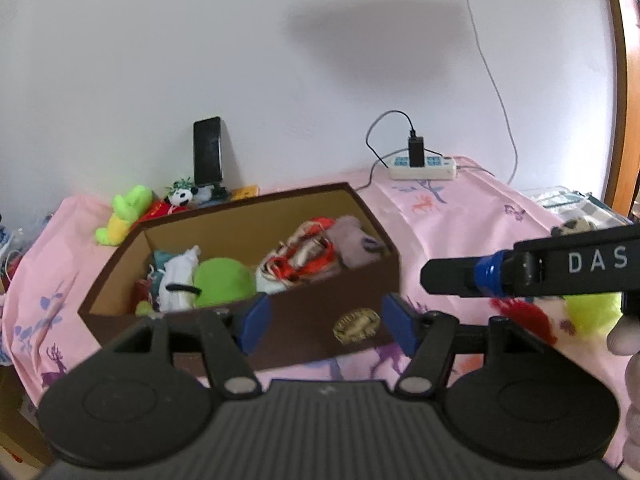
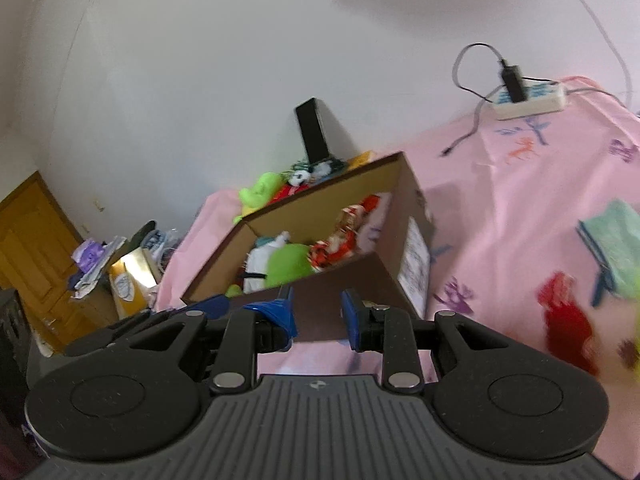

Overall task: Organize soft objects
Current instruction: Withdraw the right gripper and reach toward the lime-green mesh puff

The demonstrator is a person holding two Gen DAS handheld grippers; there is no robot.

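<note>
A brown cardboard box (image 1: 360, 280) with a tan inside stands on the pink cloth. In it lie a green plush (image 1: 224, 280), a white cloth (image 1: 178, 276), a red-and-white toy (image 1: 304, 256) and a mauve plush (image 1: 356, 244). My left gripper (image 1: 326, 320) hovers just before the box's front wall, open, with nothing between its blue pads. My right gripper (image 2: 318, 320) is near the box's front corner (image 2: 340, 280), open with a narrower gap and empty. It also reaches in from the right in the left wrist view as the right gripper (image 1: 448, 276). A red plush (image 2: 568, 320) and a teal cloth (image 2: 616, 240) lie loose to the right.
Behind the box sit a green frog plush (image 1: 124, 212), a small panda (image 1: 182, 196) and a phone on a stand (image 1: 207, 152) against the wall. A power strip (image 1: 424, 166) with cables lies at the back right. Clutter and a wooden door (image 2: 32, 248) are left of the table.
</note>
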